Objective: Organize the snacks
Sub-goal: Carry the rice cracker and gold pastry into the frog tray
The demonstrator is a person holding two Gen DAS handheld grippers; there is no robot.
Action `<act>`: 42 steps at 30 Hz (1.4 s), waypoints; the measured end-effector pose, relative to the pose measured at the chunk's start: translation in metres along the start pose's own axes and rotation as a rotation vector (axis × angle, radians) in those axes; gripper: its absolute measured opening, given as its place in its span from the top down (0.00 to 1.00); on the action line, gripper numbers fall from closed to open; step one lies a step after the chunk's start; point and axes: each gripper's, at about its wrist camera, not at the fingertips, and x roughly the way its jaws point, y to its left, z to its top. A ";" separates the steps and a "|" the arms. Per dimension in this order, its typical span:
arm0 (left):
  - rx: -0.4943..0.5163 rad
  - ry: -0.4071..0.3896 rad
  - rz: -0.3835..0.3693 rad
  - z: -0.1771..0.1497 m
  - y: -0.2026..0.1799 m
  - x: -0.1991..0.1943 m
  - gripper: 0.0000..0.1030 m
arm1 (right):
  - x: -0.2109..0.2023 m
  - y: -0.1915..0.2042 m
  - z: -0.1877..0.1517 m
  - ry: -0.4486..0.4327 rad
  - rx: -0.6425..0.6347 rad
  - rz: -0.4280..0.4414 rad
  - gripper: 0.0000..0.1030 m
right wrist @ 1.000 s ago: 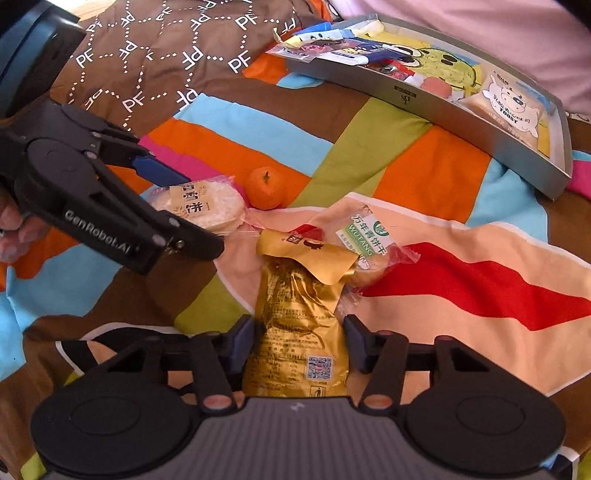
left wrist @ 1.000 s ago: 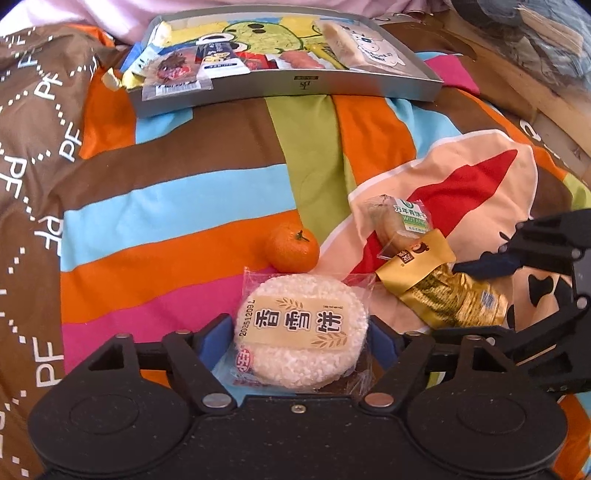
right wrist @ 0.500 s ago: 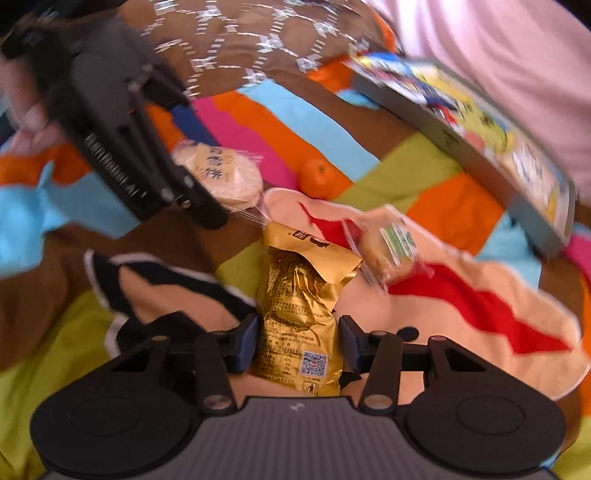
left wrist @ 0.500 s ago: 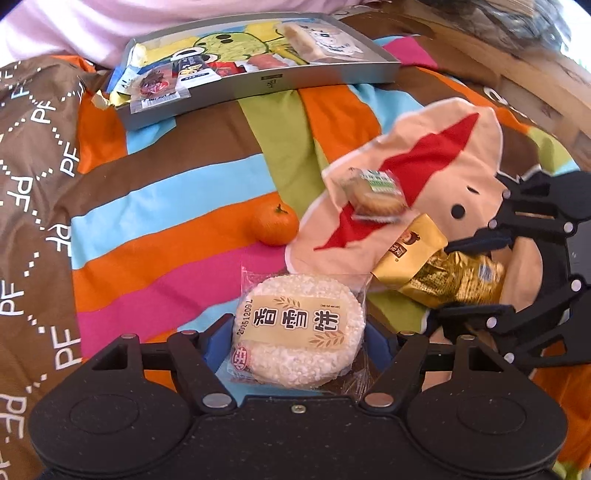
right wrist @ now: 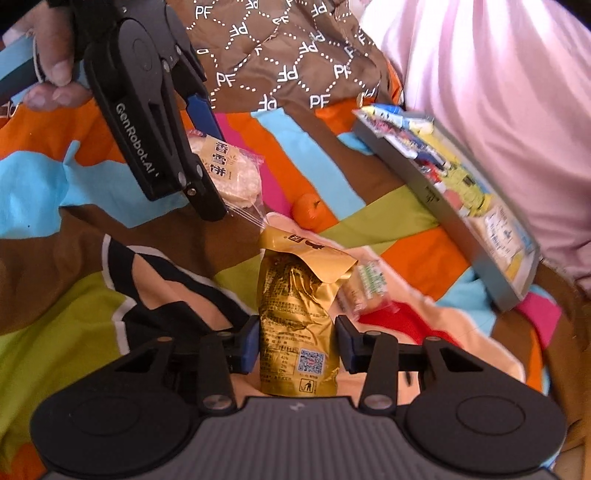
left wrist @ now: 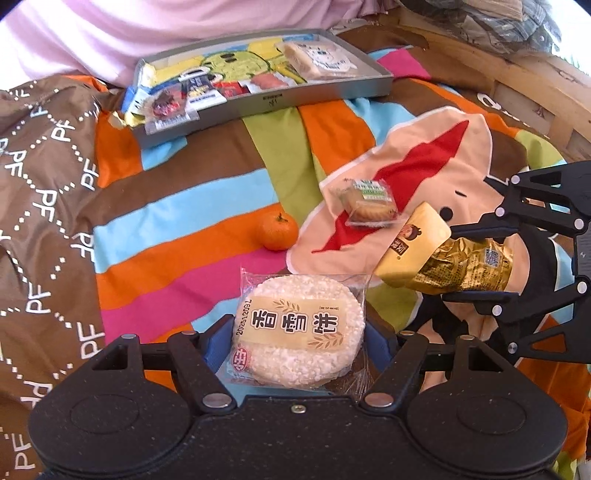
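My left gripper (left wrist: 299, 343) is shut on a round rice cracker (left wrist: 295, 328) in clear wrap, held above the striped blanket. My right gripper (right wrist: 297, 343) is shut on a gold foil snack packet (right wrist: 295, 314), also off the blanket. In the left wrist view the right gripper (left wrist: 476, 266) and its gold packet (left wrist: 443, 266) sit at the right. The right wrist view has the left gripper (right wrist: 207, 177) with the cracker (right wrist: 231, 173) at upper left. A tangerine (left wrist: 277, 230) and a small wrapped pastry (left wrist: 369, 201) lie on the blanket. A grey tray (left wrist: 277, 99) with several snacks stands farther back.
A pink pillow (left wrist: 147, 29) lies behind the tray. A wooden bed frame (left wrist: 517, 85) runs along the right. A brown patterned blanket (left wrist: 44, 184) covers the left side. A person's hand (right wrist: 51, 74) holds the left gripper. The tray's long wall (right wrist: 443, 210) is at right.
Both grippers have lifted and drawn back with their snacks. The right gripper has swung its gold packet up off the blanket. The tangerine and pastry stay where they were.
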 end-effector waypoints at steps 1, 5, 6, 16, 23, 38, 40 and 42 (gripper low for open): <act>-0.002 -0.005 0.006 0.001 0.001 -0.001 0.28 | -0.001 -0.002 0.001 -0.007 0.002 -0.014 0.55; -0.013 -0.024 0.038 0.008 0.006 -0.004 0.28 | -0.001 -0.015 0.004 -0.024 0.044 -0.062 0.55; -0.021 -0.030 0.046 0.010 0.008 -0.005 0.28 | -0.001 -0.019 0.005 -0.029 0.051 -0.076 0.55; -0.098 -0.207 0.137 0.068 0.030 -0.015 0.28 | 0.007 -0.070 0.032 -0.111 0.152 -0.199 0.55; -0.200 -0.406 0.192 0.142 0.048 -0.022 0.28 | 0.014 -0.122 0.058 -0.179 0.224 -0.299 0.54; -0.357 -0.540 0.189 0.218 0.096 0.026 0.28 | 0.077 -0.190 0.086 -0.300 0.434 -0.368 0.54; -0.370 -0.539 0.195 0.220 0.102 0.035 0.28 | 0.089 -0.195 0.089 -0.296 0.461 -0.361 0.54; -0.387 -0.528 0.202 0.219 0.109 0.045 0.28 | 0.100 -0.199 0.092 -0.291 0.483 -0.349 0.54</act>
